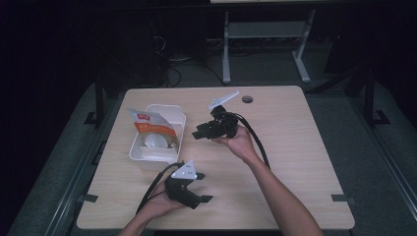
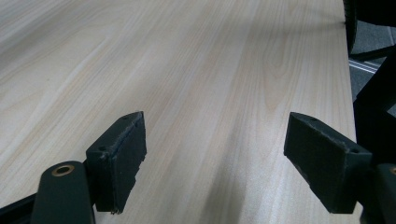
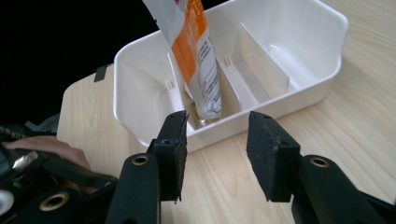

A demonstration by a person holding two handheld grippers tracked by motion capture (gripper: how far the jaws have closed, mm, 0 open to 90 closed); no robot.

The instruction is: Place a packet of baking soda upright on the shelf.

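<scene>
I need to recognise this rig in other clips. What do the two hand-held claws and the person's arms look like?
Both are black, each with two blocky, flat-faced jaws and brass-coloured eyelets at the jaw bases. The left claw carries a grey three-cornered plate on top; the right claw has one too, seen edge-on. A thick black cable trails from each toward the person. The forearms are bare, with no sleeves or gloves in view.

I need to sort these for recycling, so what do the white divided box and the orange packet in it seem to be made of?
White divided box: likely moulded plastic, glossy, with thin walls and rounded corners. Orange packet: probably printed plastic film, shiny, with a clear sealed bottom edge.
</scene>
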